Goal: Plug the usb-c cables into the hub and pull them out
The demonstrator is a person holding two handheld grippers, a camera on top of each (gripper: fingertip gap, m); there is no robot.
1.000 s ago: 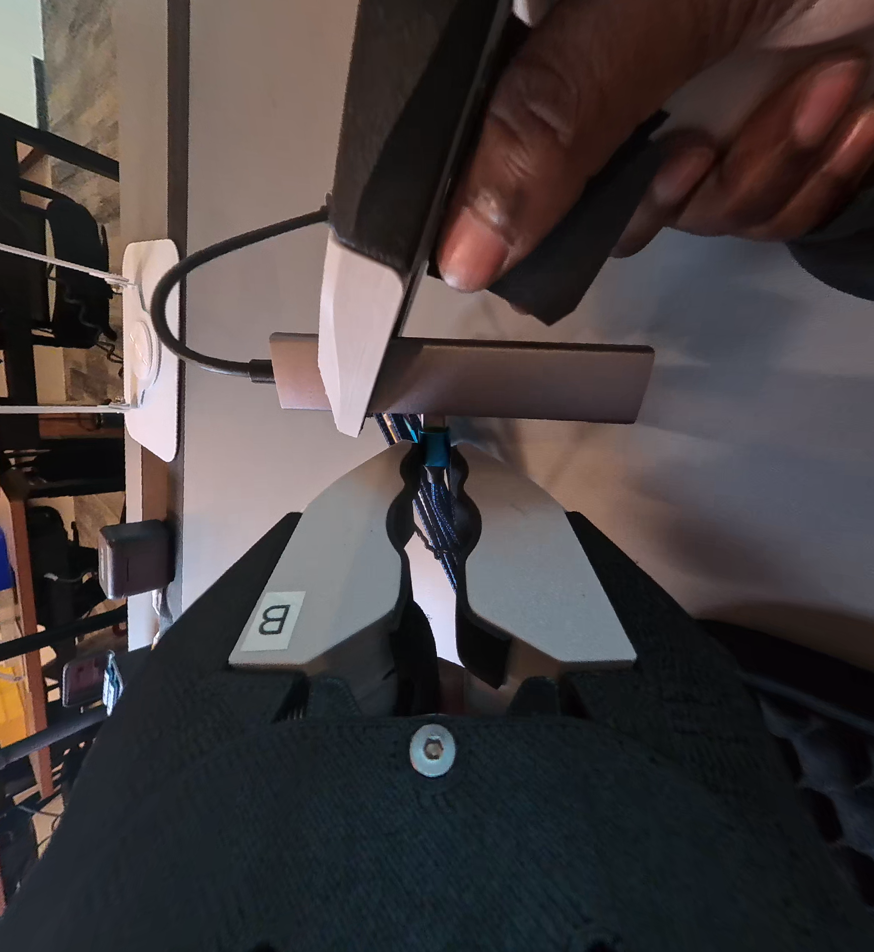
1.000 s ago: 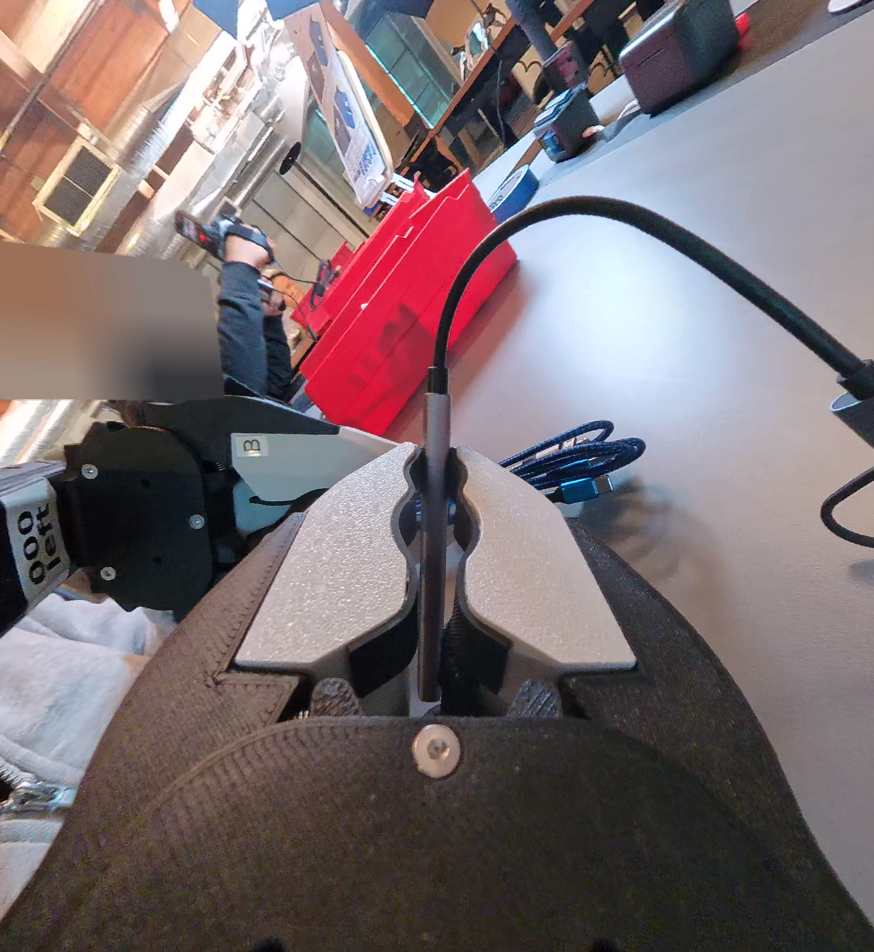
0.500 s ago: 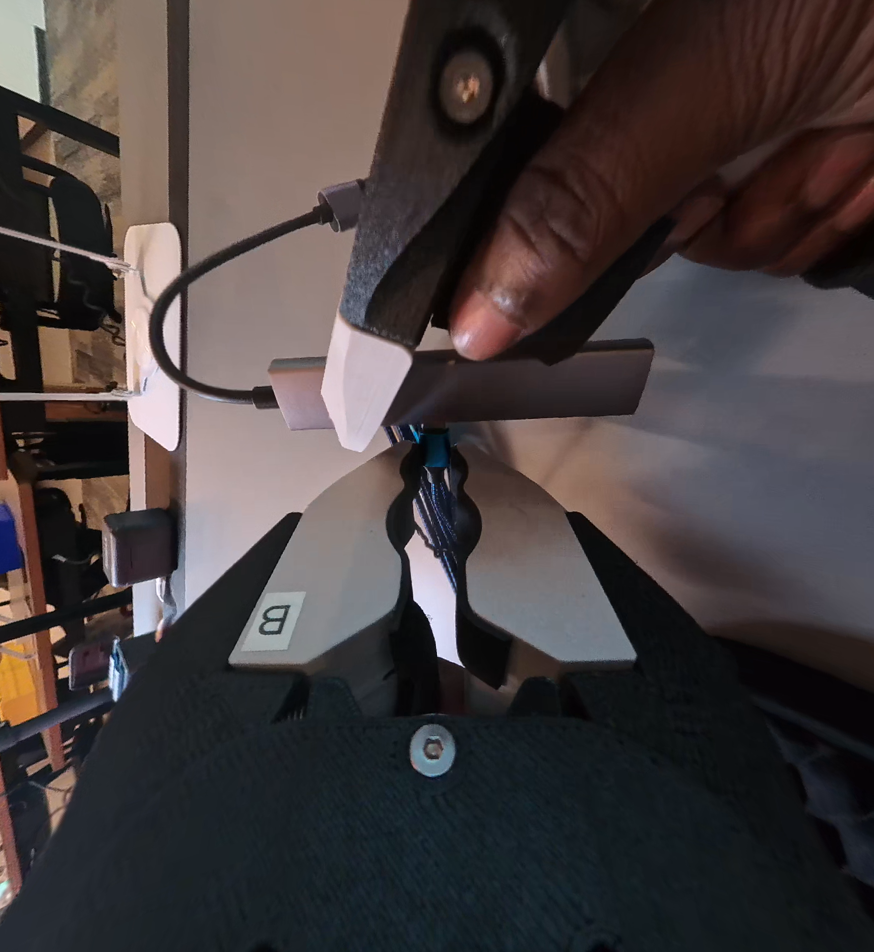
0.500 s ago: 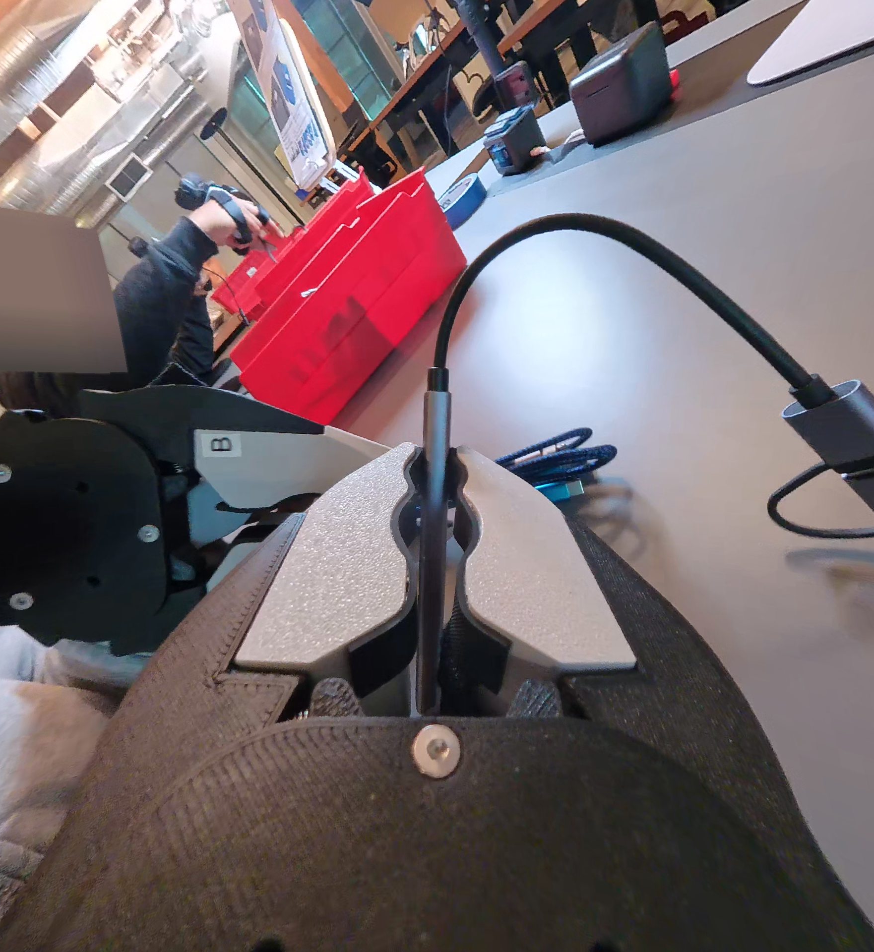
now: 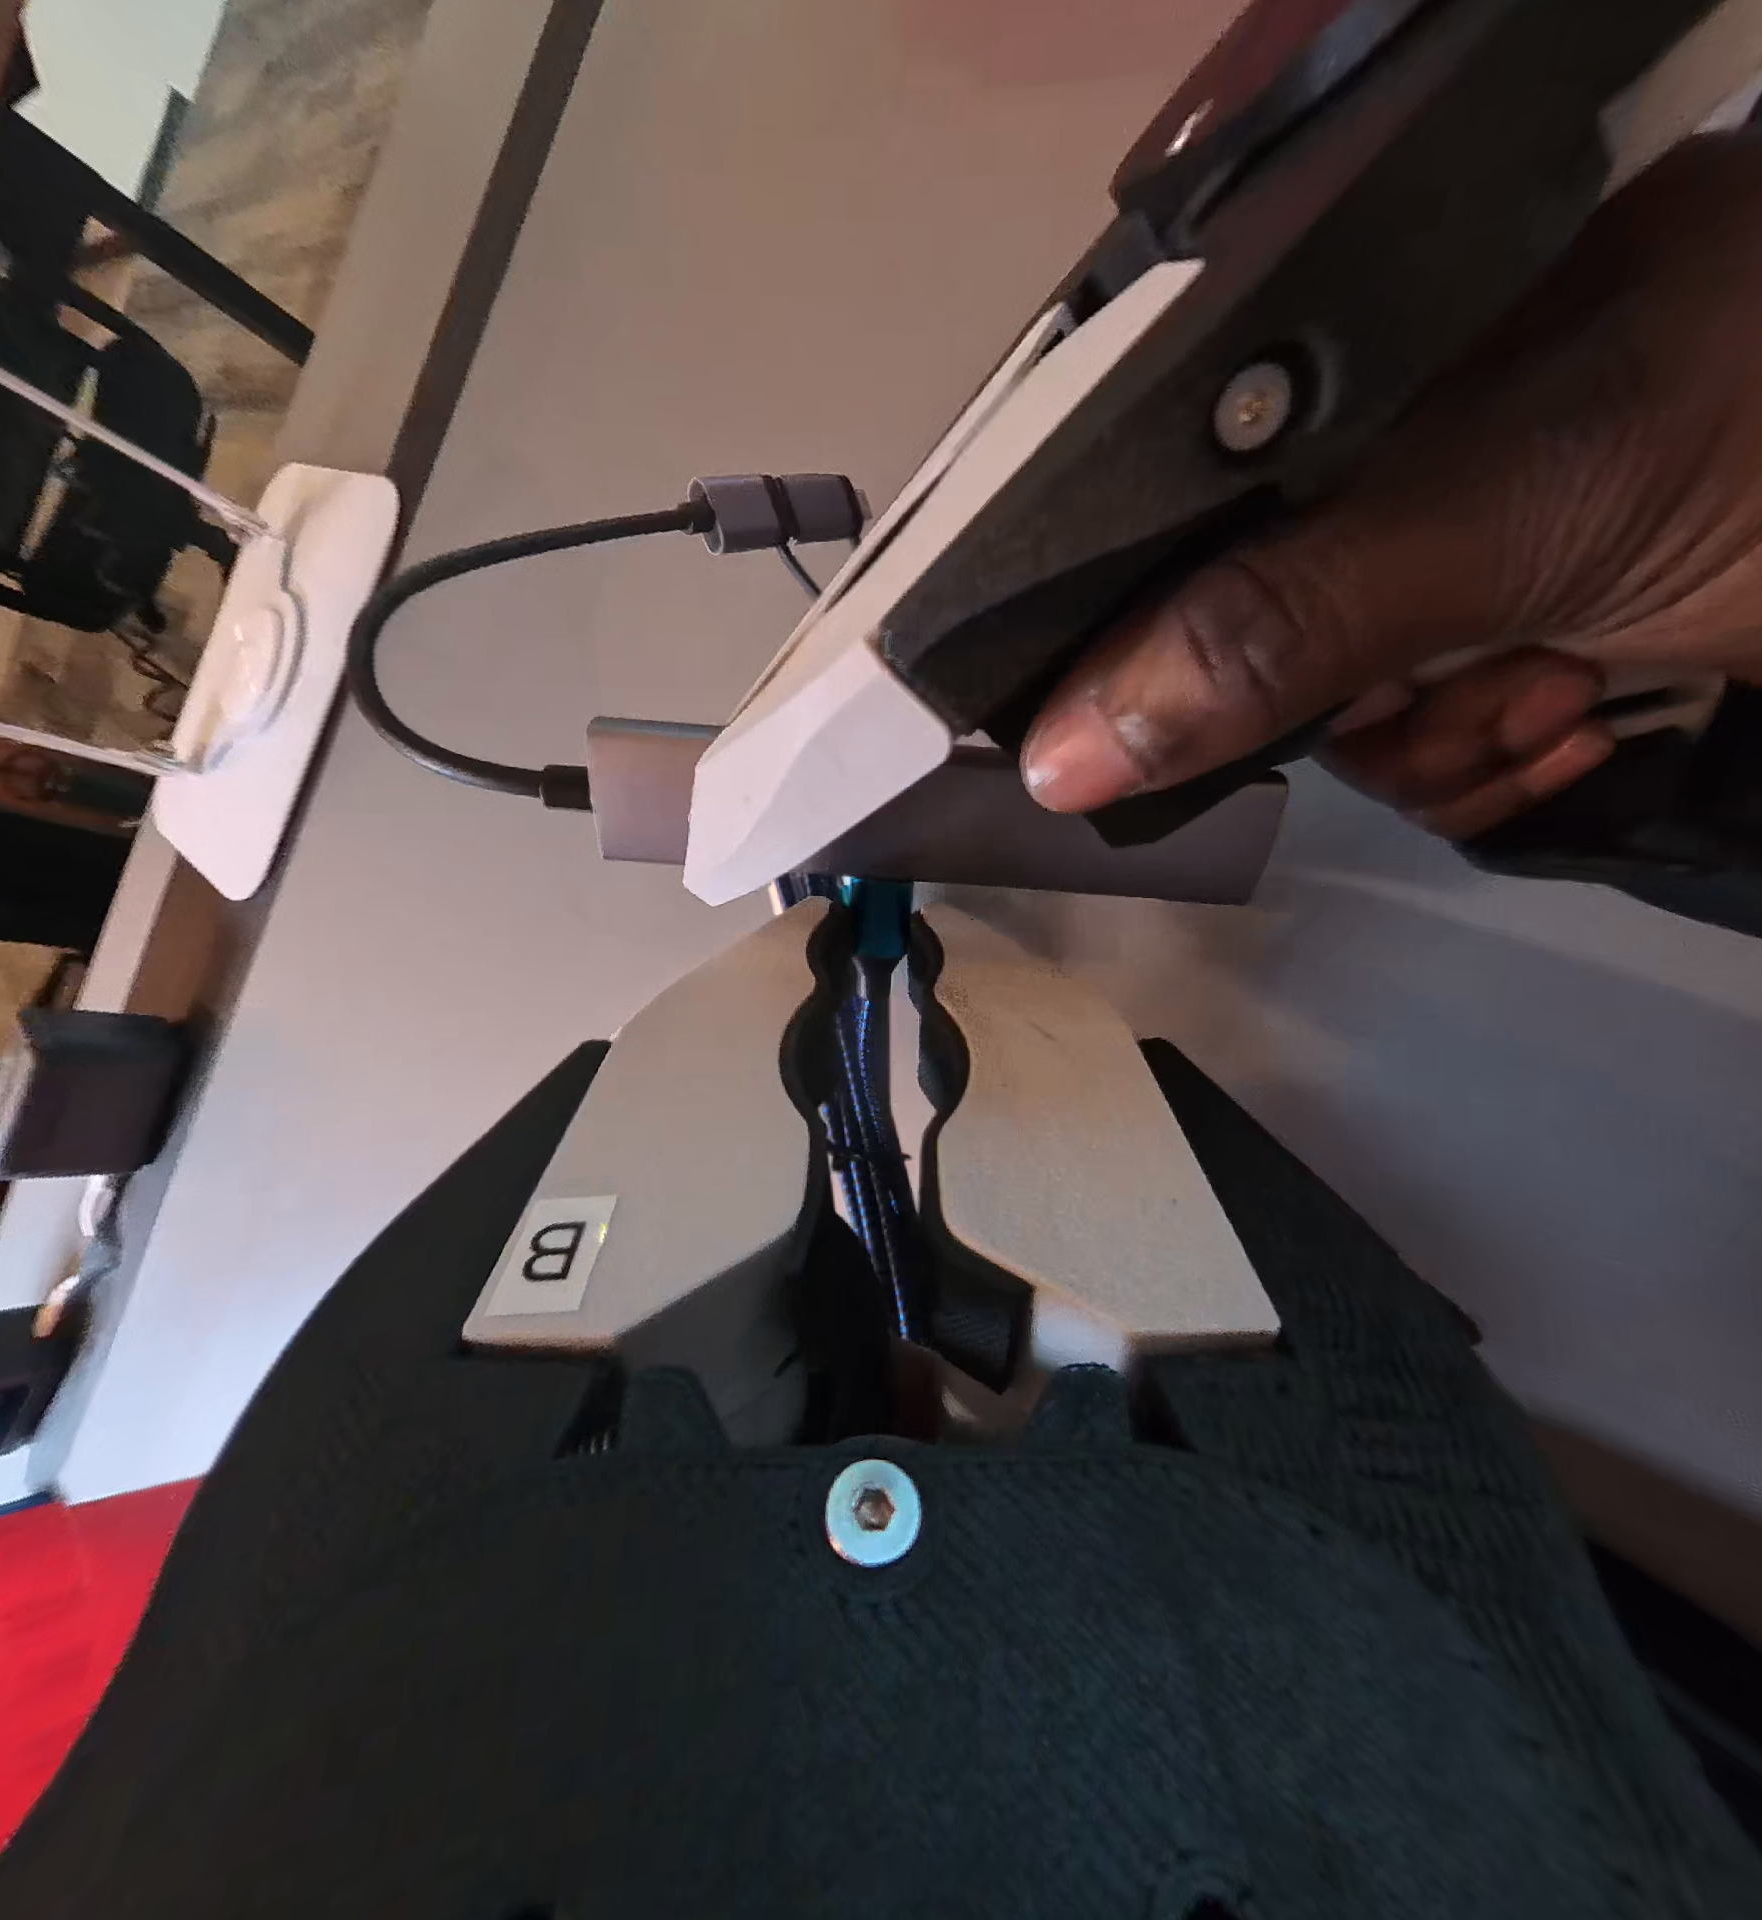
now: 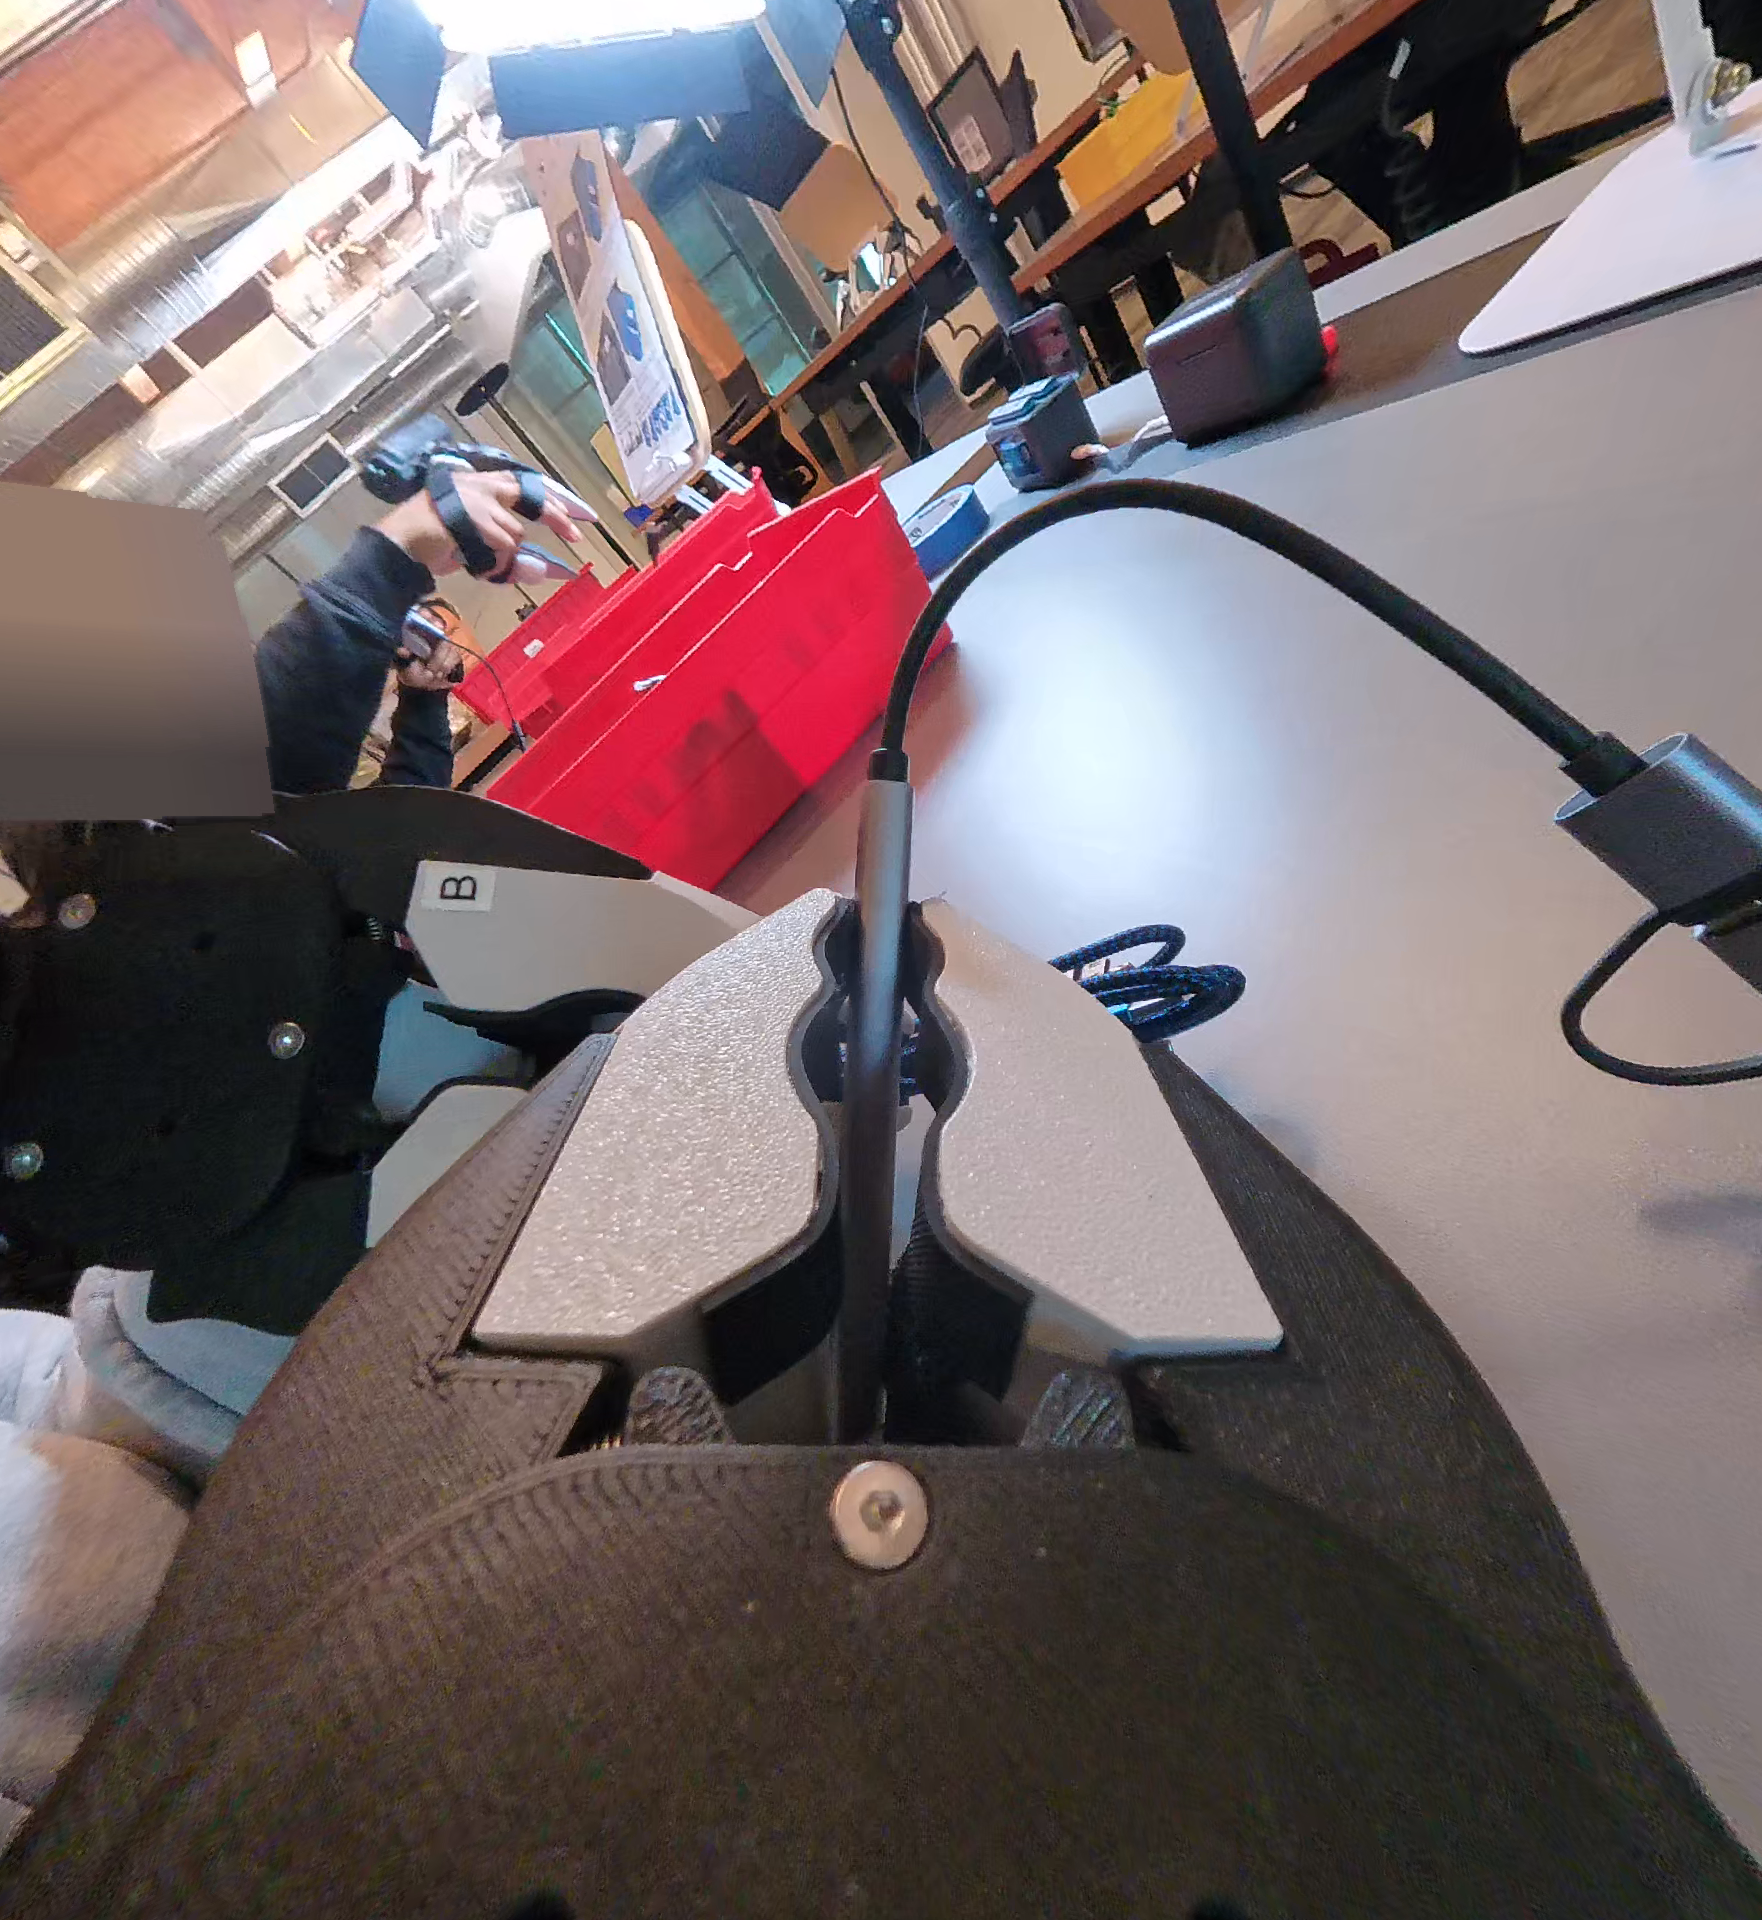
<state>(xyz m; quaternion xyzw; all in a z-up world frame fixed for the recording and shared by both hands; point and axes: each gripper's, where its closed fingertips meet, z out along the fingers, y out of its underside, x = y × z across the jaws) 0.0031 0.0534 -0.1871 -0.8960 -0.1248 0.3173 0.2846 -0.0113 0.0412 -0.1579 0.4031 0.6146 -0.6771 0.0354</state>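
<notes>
In the left wrist view my left gripper [image 5: 875, 920] is shut on a blue braided usb-c cable [image 5: 861, 1081]. Its teal connector [image 5: 877, 914] meets the long edge of the grey hub [image 5: 1116, 842]; the plug tip is hidden. My right gripper [image 5: 804, 800], held by a hand, clamps the hub from above. In the right wrist view the right gripper [image 6: 882, 914] is shut on the hub [image 6: 882, 831], seen edge-on. The hub's own black lead [image 6: 1220, 520] arcs to a grey plug [image 6: 1687, 821] in the air. The cable's coil [image 6: 1157, 982] lies on the table.
The grey table [image 6: 1376, 1091] carries red bins [image 6: 711, 707] at the far left, a blue tape roll [image 6: 944, 514], small dark boxes [image 6: 1235, 358] and a white stand base [image 6: 1666, 239], also in the left wrist view [image 5: 264, 686]. A person [image 6: 357, 644] stands behind. My left and right fingertips are right by each other.
Both grippers have tilted together with the hub and cable still held. The hub's lead and grey plug have swung into fuller view. The teal connector stays at the hub's edge.
</notes>
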